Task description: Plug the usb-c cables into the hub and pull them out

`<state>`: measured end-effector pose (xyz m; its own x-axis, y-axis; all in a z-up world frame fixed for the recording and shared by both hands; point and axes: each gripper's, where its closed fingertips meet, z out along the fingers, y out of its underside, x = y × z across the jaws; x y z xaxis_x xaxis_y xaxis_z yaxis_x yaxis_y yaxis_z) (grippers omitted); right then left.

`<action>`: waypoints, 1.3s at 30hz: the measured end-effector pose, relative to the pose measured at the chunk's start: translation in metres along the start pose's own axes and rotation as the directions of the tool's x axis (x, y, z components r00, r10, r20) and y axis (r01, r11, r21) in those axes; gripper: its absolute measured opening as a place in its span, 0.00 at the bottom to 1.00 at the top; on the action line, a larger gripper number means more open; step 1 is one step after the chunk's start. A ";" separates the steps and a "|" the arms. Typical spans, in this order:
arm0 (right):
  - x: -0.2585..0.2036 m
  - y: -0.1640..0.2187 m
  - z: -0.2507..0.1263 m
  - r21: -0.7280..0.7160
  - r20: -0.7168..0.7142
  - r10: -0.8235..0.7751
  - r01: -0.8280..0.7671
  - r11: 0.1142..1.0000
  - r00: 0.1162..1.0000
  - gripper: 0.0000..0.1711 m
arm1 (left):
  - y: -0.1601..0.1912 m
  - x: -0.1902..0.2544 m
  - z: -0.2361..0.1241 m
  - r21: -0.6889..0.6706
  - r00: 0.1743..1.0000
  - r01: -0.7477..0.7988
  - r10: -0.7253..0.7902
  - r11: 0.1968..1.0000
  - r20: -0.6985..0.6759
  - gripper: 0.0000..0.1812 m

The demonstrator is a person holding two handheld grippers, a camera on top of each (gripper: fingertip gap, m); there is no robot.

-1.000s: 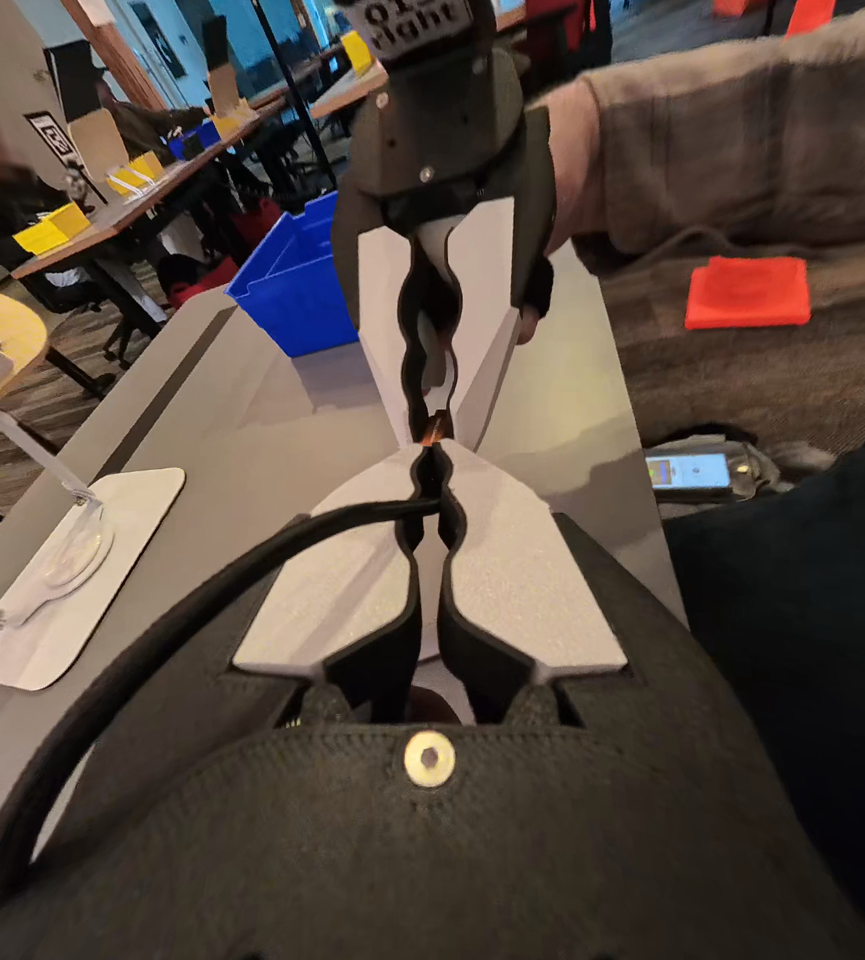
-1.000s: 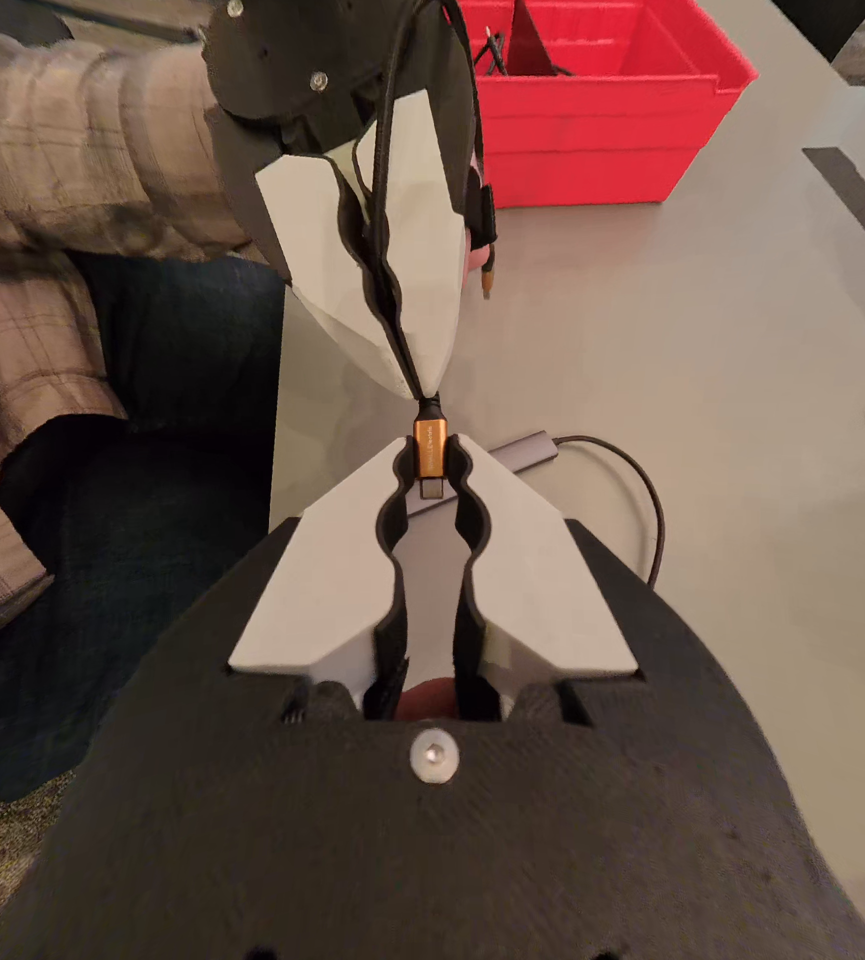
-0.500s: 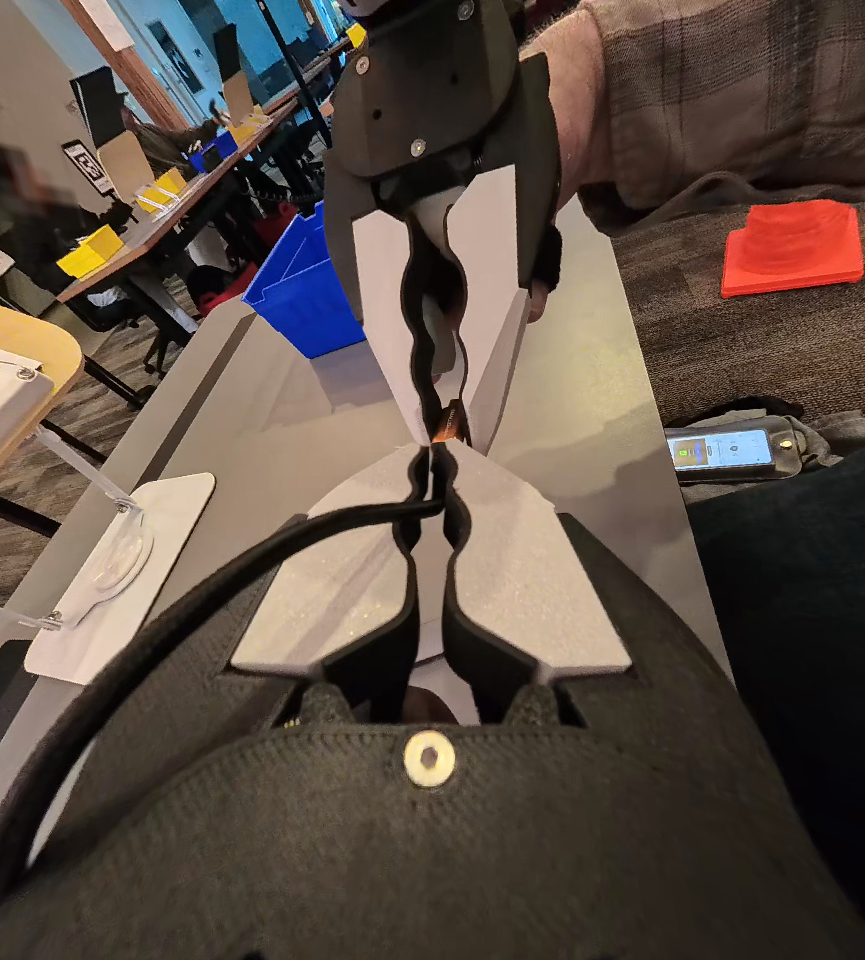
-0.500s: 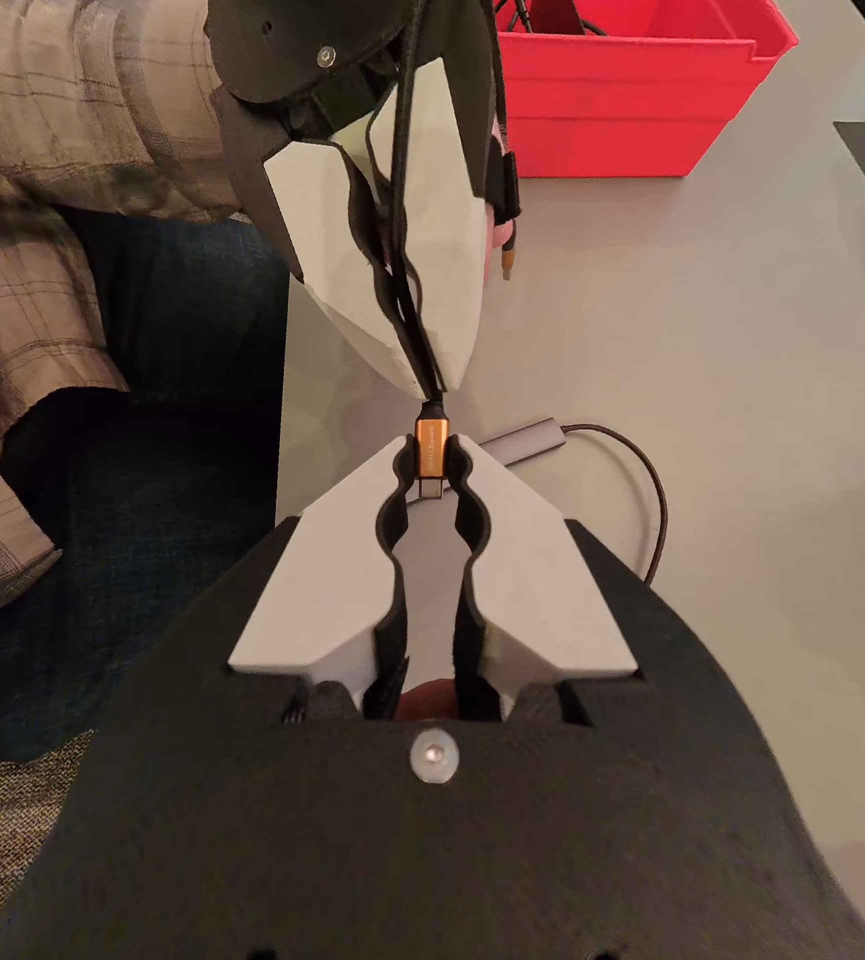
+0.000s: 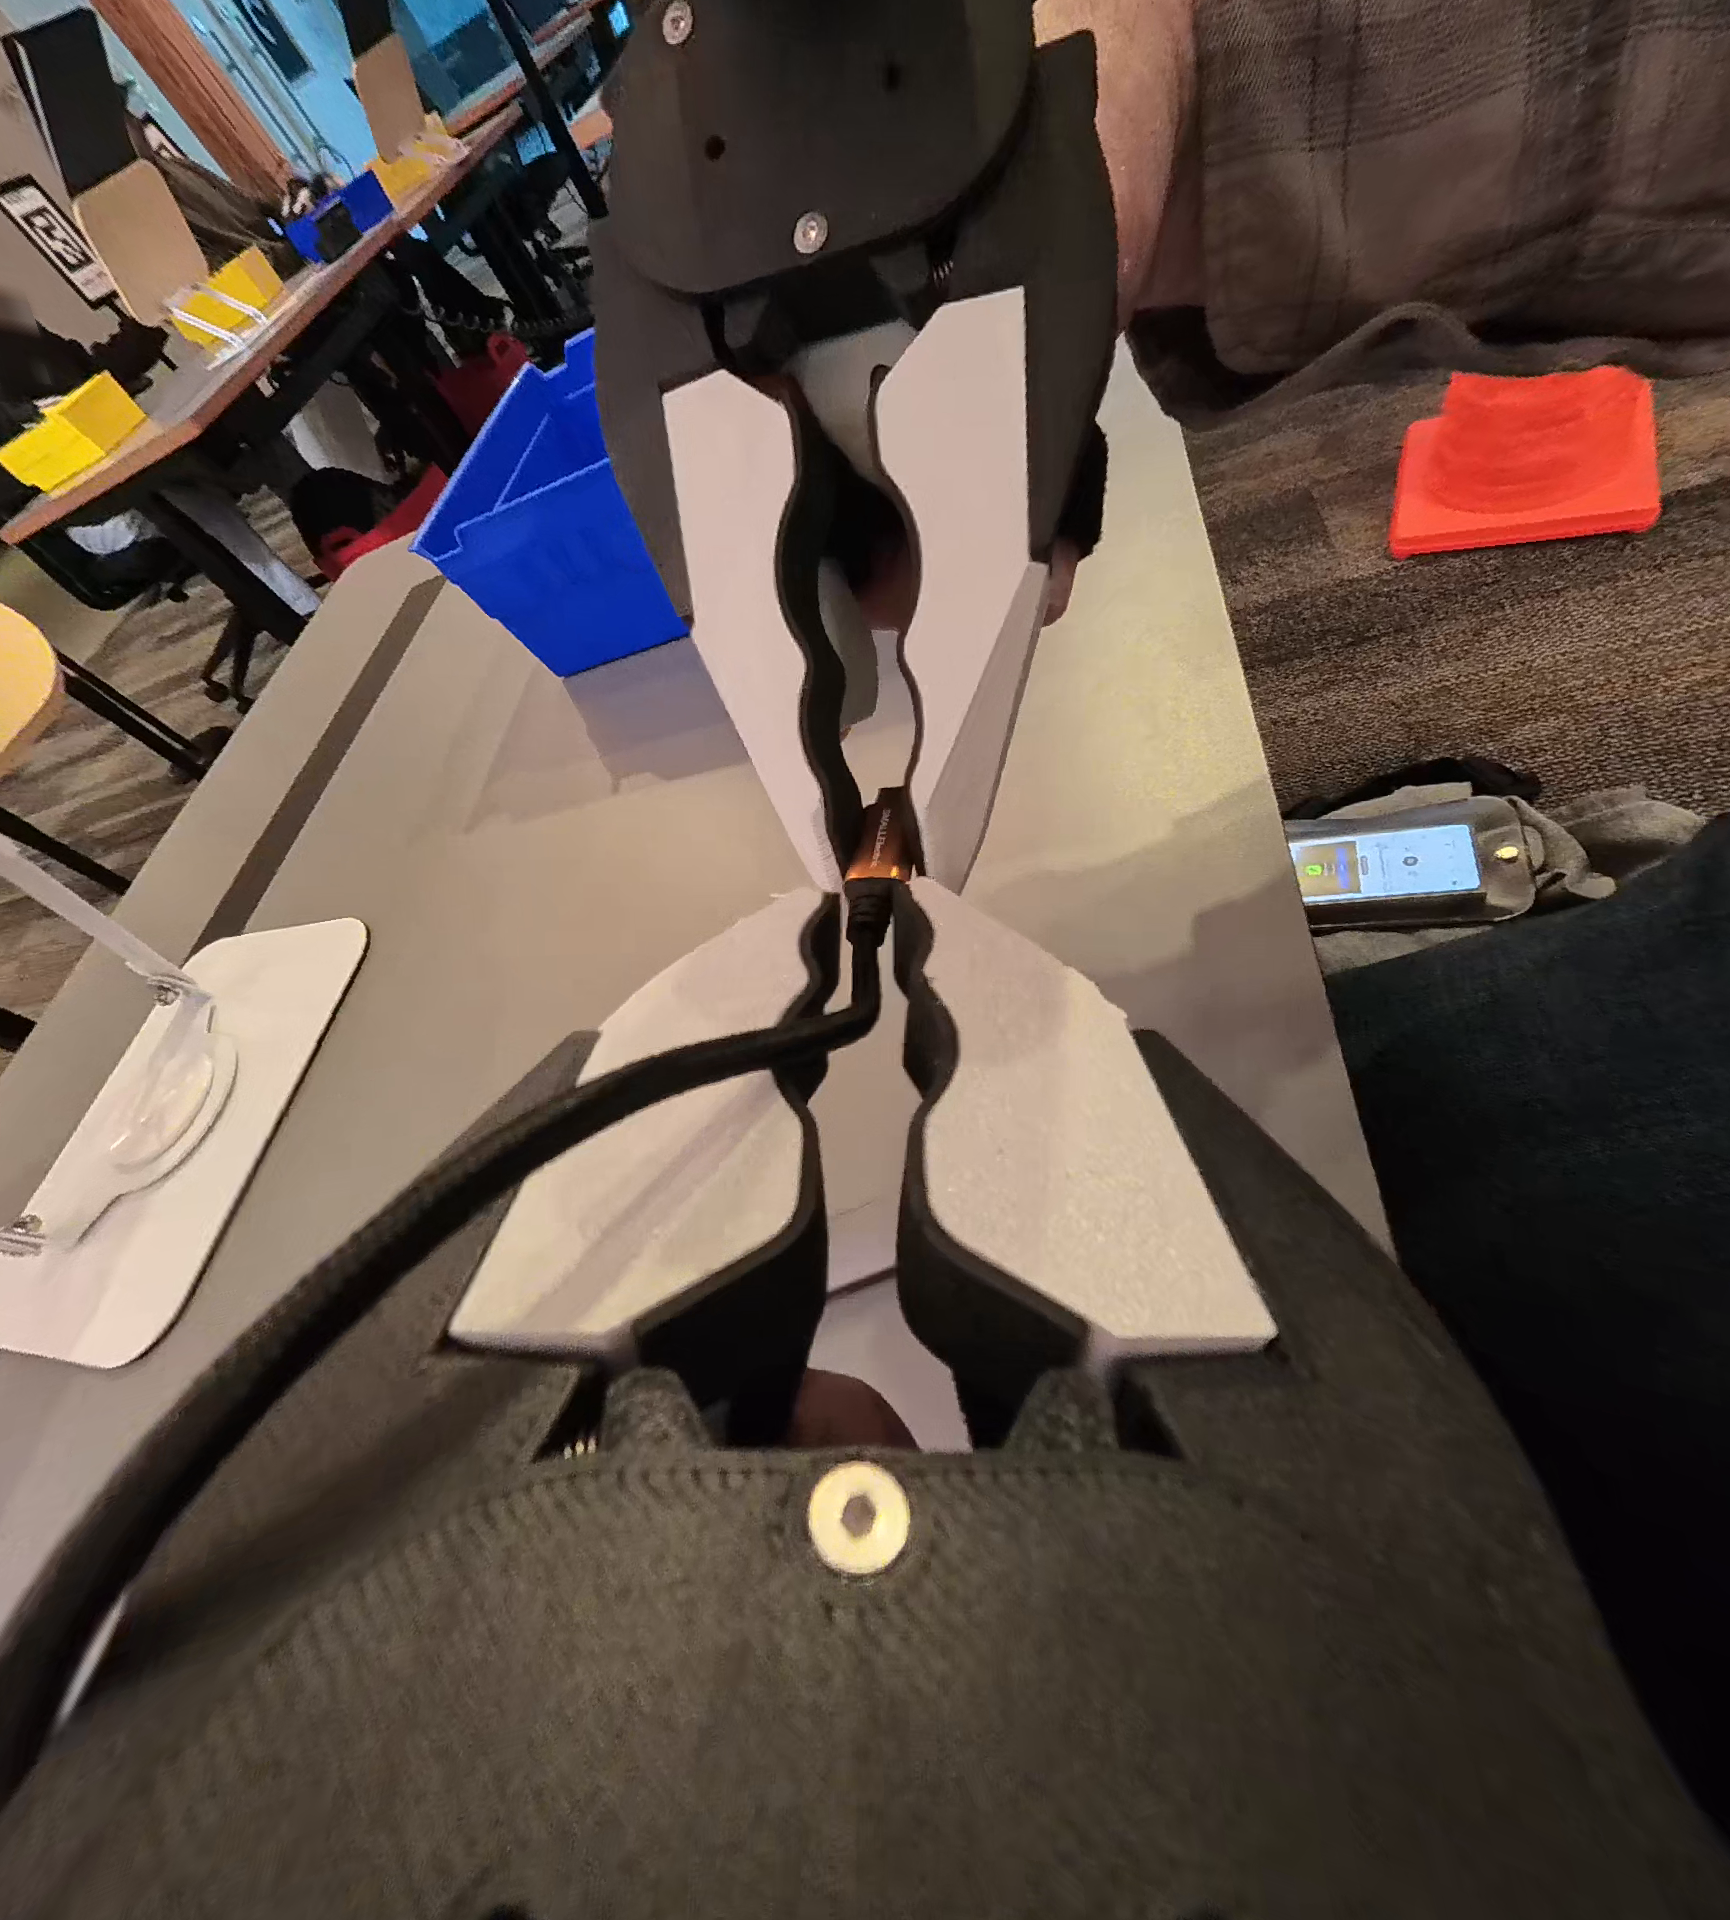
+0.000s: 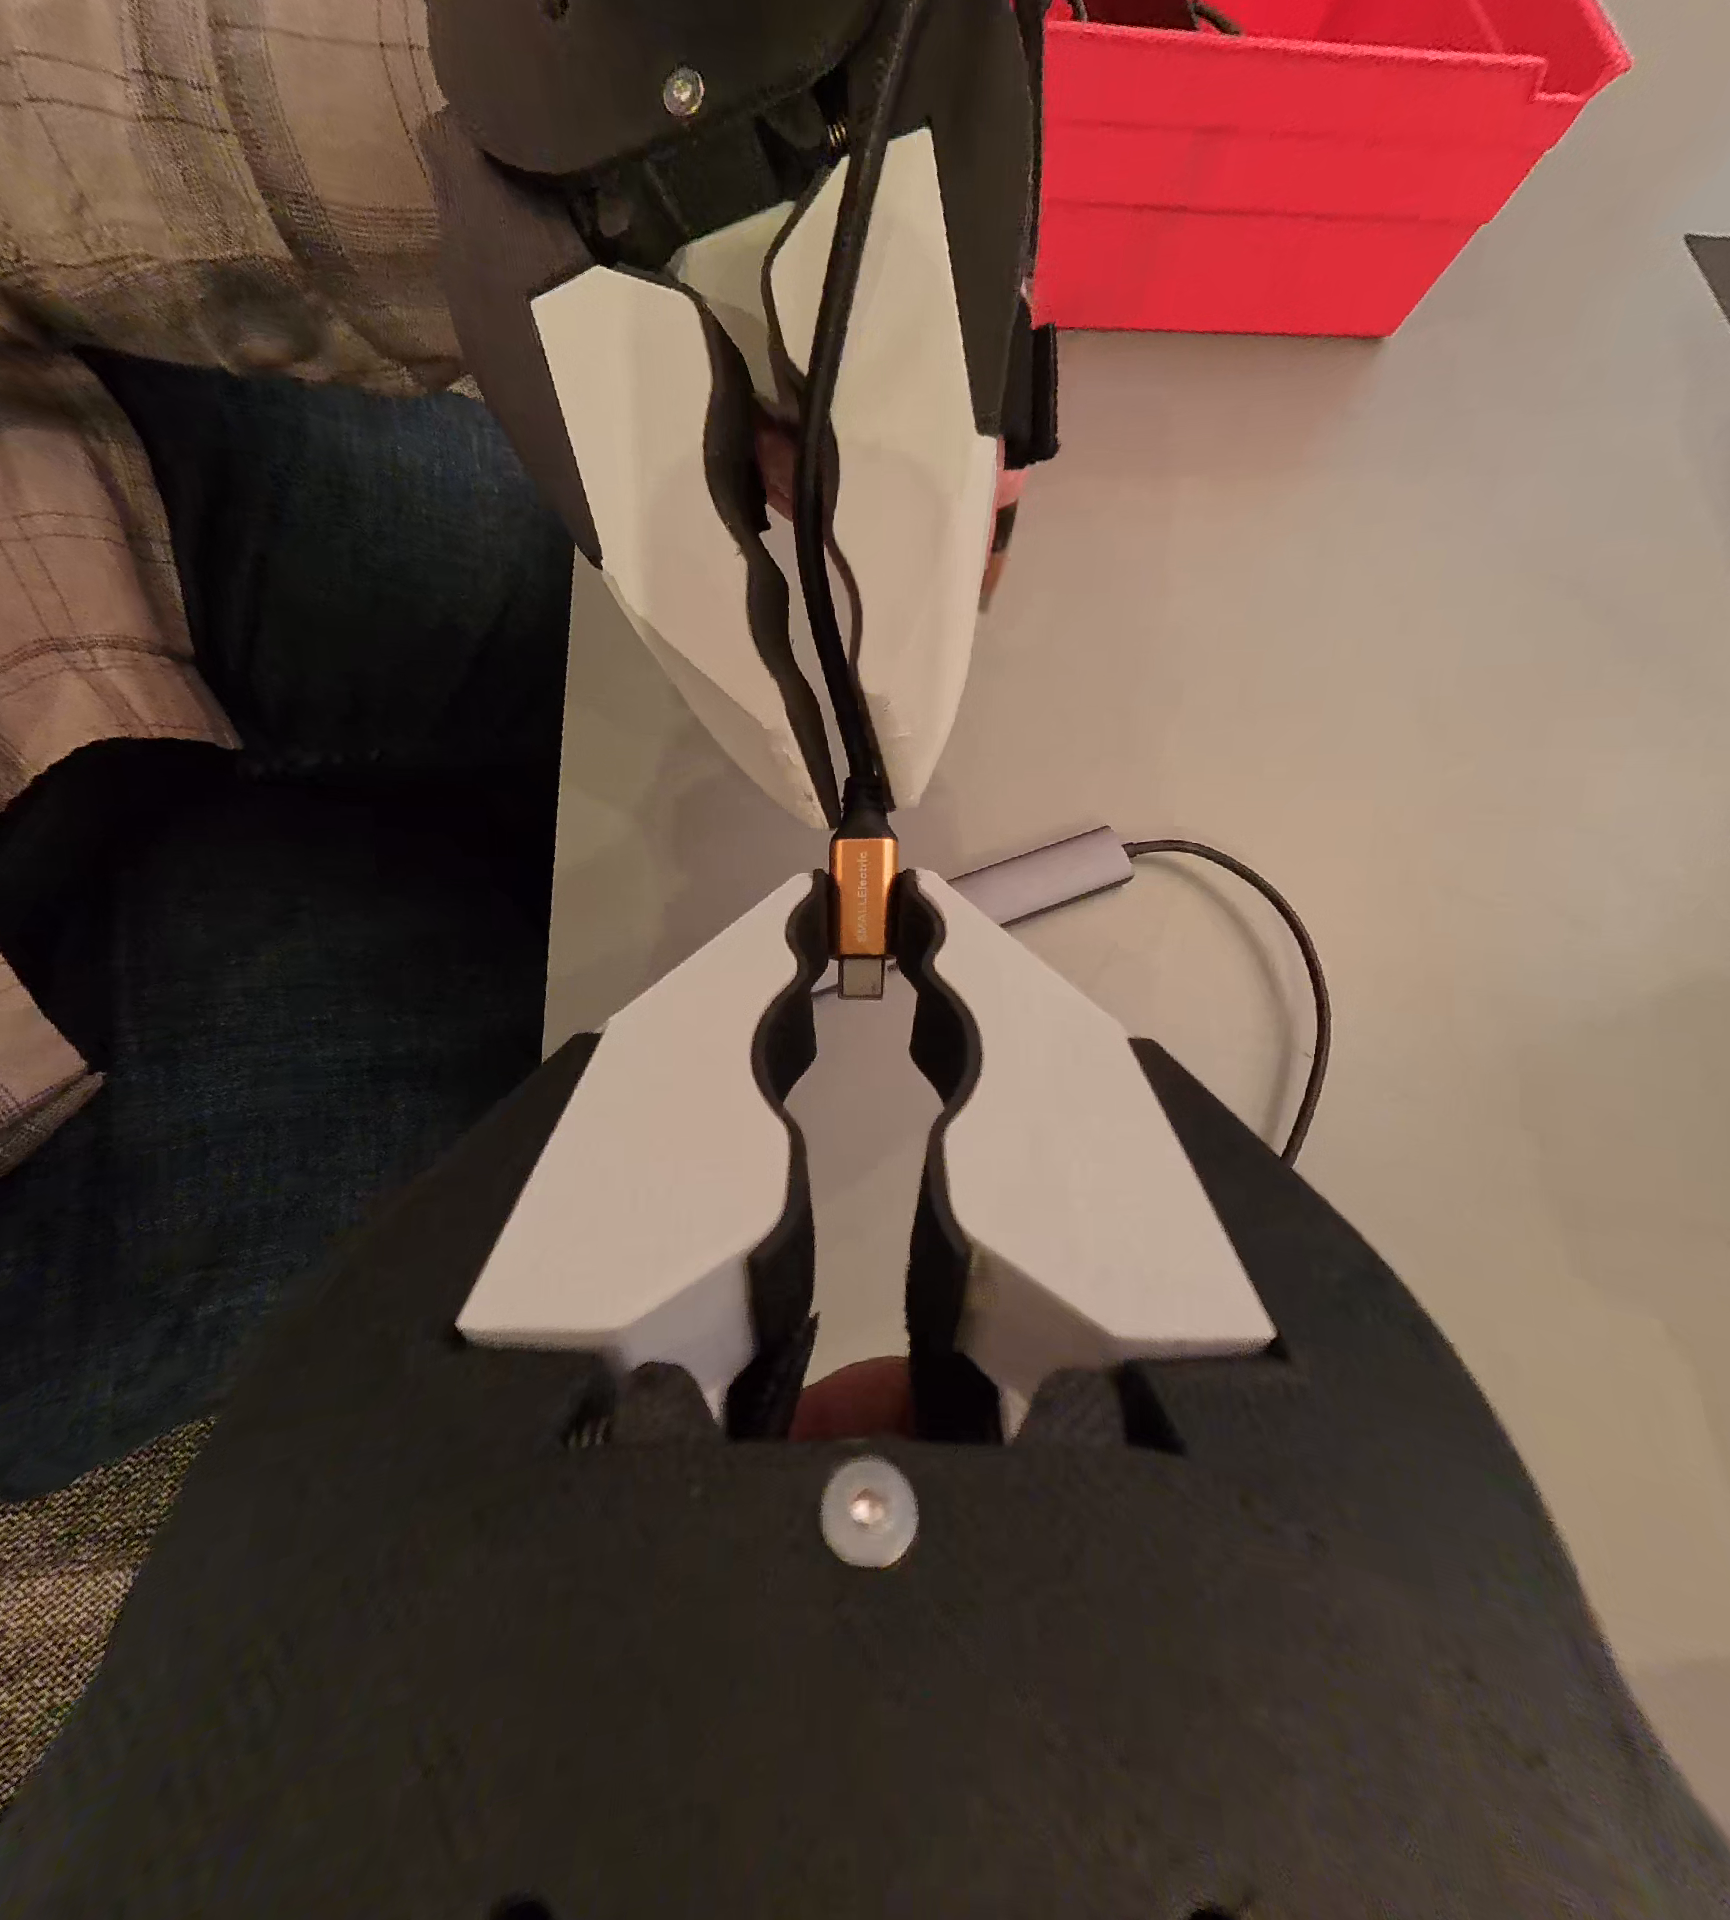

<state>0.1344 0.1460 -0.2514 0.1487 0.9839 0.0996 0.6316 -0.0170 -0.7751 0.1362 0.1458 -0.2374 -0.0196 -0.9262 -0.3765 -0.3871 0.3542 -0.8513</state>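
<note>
The orange usb-c plug is held above the tabletop, pinched at the tips of the right tongs, metal end pointing toward the camera. Its black cable passes through the left tongs, which are closed on it just behind the plug. The grey hub lies on the tabletop below, unplugged. A red bin stands at the far end; a blue bin sits opposite.
</note>
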 end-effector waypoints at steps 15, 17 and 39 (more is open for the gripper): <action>-0.003 0.000 -0.001 -0.027 -0.011 -0.055 0.055 0.998 0.998 0.06 | 0.003 0.005 0.004 -0.033 1.000 0.003 -0.004 0.999 -0.030 0.05; -0.002 0.000 -0.001 -0.039 -0.016 -0.059 0.059 0.998 0.998 0.06 | 0.003 0.006 0.004 -0.037 0.999 0.001 -0.003 0.999 -0.032 0.05; -0.005 -0.005 -0.001 -0.034 -0.016 -0.071 0.070 0.997 0.997 0.06 | -0.004 0.006 0.001 0.042 0.998 0.057 -0.056 0.998 -0.027 0.06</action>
<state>0.1311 0.1406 -0.2479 0.1159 0.9795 0.1646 0.6658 0.0464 -0.7447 0.1386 0.1392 -0.2363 -0.0228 -0.9476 -0.3185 -0.3488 0.3061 -0.8858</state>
